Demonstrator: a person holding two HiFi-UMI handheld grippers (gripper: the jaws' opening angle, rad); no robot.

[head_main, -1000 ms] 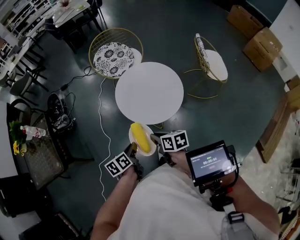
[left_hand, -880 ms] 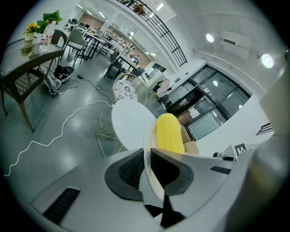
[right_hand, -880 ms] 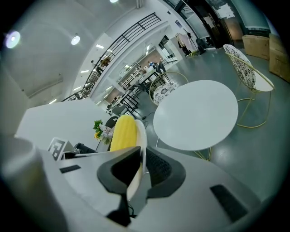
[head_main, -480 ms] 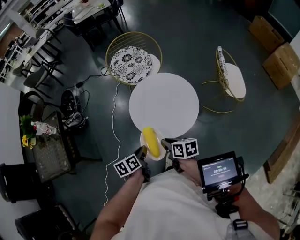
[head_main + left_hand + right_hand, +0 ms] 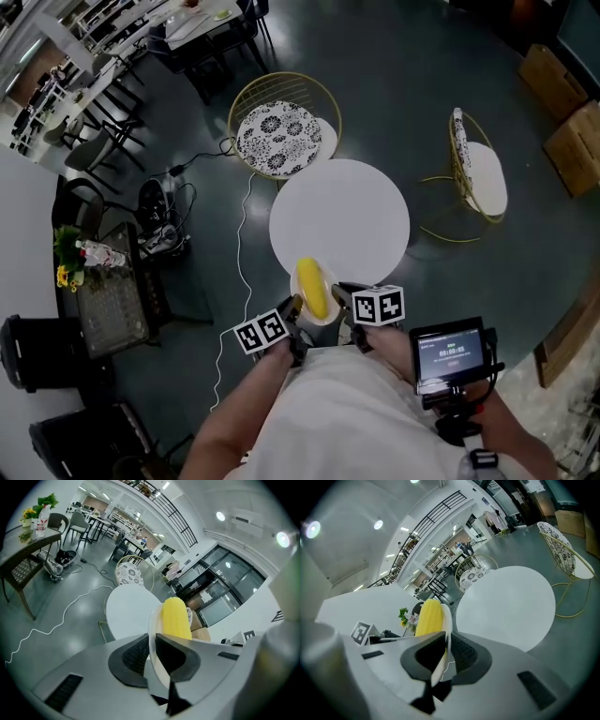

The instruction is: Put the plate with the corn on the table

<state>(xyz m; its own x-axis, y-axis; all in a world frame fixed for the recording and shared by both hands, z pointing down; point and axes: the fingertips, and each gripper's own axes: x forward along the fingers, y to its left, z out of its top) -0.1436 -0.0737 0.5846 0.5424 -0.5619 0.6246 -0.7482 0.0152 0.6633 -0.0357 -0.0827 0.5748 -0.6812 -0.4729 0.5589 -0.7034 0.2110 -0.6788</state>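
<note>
A yellow corn cob (image 5: 311,287) lies on a small white plate (image 5: 330,313), carried in the air at the near edge of the round white table (image 5: 339,221). My left gripper (image 5: 296,307) is shut on the plate's left rim, my right gripper (image 5: 340,298) on its right rim. In the left gripper view the plate (image 5: 153,639) stands edge-on between the jaws with the corn (image 5: 175,618) beyond them. The right gripper view shows the plate rim (image 5: 447,625) pinched the same way, the corn (image 5: 428,618) to its left and the table (image 5: 506,606) ahead.
Two gold wire chairs with patterned cushions stand by the table, one at the far left (image 5: 277,126), one at the right (image 5: 478,176). A white cable (image 5: 236,255) snakes over the dark floor. A dark side table (image 5: 105,294) with flowers and a bottle stands at the left.
The person has stepped closer to the round table with the plate held by both grippers. The plate now reaches the table's near edge; the grip has not changed.
</note>
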